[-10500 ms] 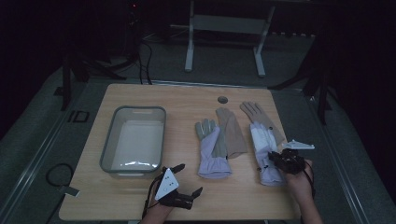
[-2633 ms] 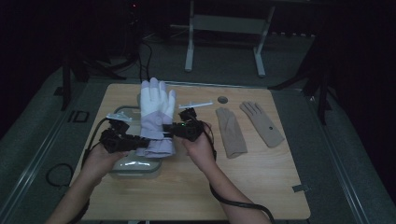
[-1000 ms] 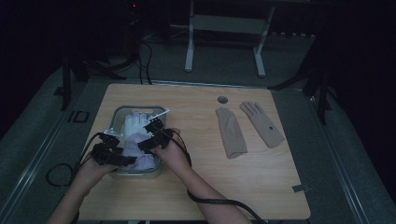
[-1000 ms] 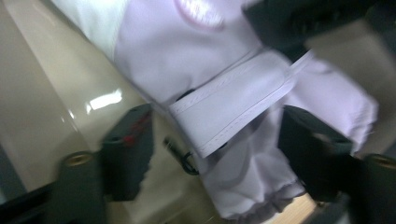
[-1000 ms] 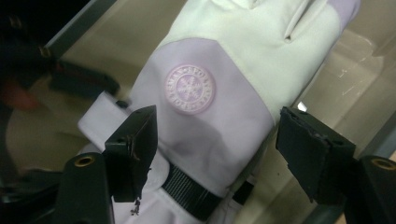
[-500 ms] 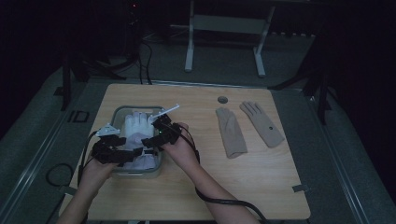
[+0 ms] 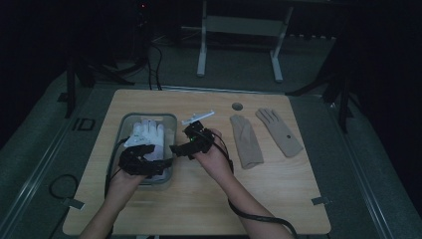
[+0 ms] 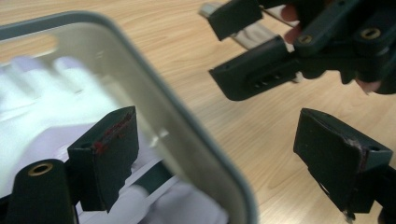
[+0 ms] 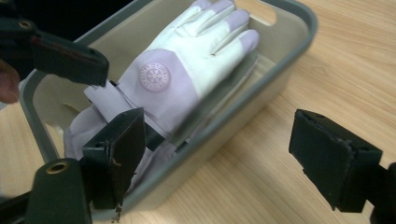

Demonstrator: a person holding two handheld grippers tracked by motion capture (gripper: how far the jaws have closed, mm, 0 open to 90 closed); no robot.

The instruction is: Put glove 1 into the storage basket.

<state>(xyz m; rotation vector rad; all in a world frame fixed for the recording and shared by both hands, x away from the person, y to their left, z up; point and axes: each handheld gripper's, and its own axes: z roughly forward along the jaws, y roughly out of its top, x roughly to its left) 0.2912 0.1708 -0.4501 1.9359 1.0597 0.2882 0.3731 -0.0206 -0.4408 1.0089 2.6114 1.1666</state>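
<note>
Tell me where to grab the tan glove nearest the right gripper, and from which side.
Take the tan glove by its wide cuff end, the end nearest the person, coming down from above. It lies flat on the table with its fingers pointing away, and the second tan glove lies apart from it, so the cuff edge is free to pinch.

Both hand-held grippers (image 7: 164,157) apparently wide open, empty.

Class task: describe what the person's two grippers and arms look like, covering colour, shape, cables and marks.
Both the left gripper and the right gripper are black, each with two blocky jaws. The left gripper's pads show reddish scuffs. A pale three-cornered plate tops the right gripper, and a black cable trails along the forearm. The forearms are bare, with no sleeves.
</note>
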